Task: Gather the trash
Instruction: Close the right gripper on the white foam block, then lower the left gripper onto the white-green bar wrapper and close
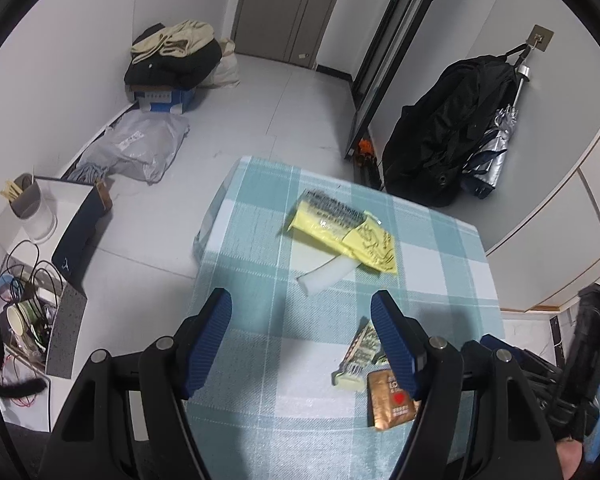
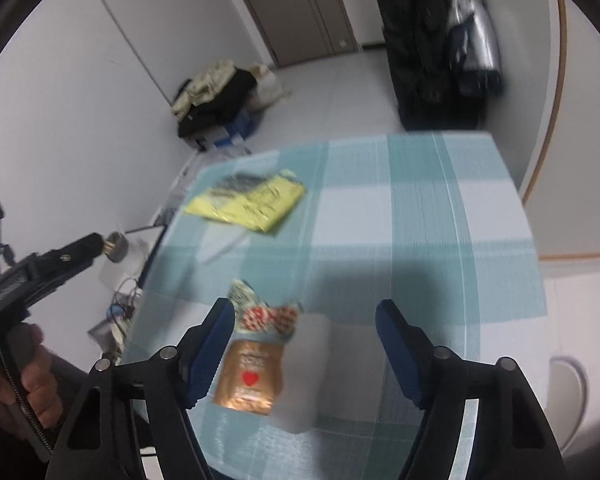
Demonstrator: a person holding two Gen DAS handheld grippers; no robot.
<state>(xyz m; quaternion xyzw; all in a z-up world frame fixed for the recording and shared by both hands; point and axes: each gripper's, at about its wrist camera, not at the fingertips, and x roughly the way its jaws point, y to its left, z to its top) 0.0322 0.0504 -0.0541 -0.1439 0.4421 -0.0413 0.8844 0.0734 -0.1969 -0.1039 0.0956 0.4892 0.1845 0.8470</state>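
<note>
Your right gripper (image 2: pixel 305 316), fingers open and empty, hangs over the gold sachet (image 2: pixel 249 376) on the desk (image 2: pixel 420 208); it lies lengthwise beside the left finger, nearer than your open left gripper (image 1: pixel 301 312).

On the table (image 1: pixel 260 420), a sachet (image 1: pixel 390 400) lies nearer than the wrapper (image 1: pixel 340 224).

Teal-and-white checked tablecloth (image 1: pixel 260 216) over the table, pale tiled floor (image 1: pixel 284 104) all round. Heap of beige and black clothes (image 1: pixel 176 52) on a blue-and-white cardboard box (image 1: pixel 164 100) in the far corner, crumpled grey plastic mailer bag (image 1: pixel 144 146) nearer. Black coat (image 1: pixel 440 136) and folded silver umbrella (image 1: pixel 496 148) hanging off a wall hook (image 1: pixel 540 38), grey-brown door (image 1: pixel 284 8) behind.
</note>
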